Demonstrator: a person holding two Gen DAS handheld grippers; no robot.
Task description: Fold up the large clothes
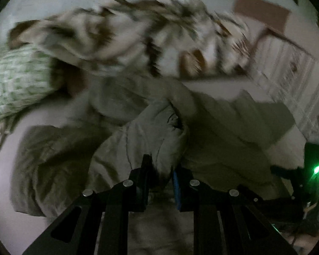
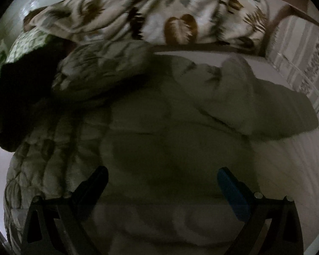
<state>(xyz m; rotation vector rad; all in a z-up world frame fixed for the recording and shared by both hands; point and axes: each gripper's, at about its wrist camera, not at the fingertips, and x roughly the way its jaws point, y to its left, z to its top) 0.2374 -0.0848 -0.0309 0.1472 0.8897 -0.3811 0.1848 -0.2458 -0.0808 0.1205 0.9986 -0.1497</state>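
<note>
A large grey-green quilted jacket (image 1: pixel 212 131) lies spread on the bed, with a sleeve reaching right. My left gripper (image 1: pixel 161 165) is shut on a bunched fold of this jacket and holds it raised. In the right wrist view the same jacket (image 2: pixel 170 127) fills the middle, its quilted lining (image 2: pixel 42 153) turned out at the left. My right gripper (image 2: pixel 162 174) is open wide just above the jacket's body and holds nothing. The view is dim and blurred.
A leaf-patterned blanket (image 2: pixel 159 14) is heaped at the far side of the pale bed sheet (image 2: pixel 297 161). A green checked pillow (image 1: pixel 17 80) lies at the left. A dark garment (image 2: pixel 21 97) sits at the left. A patterned bed side (image 1: pixel 287 80) runs along the right.
</note>
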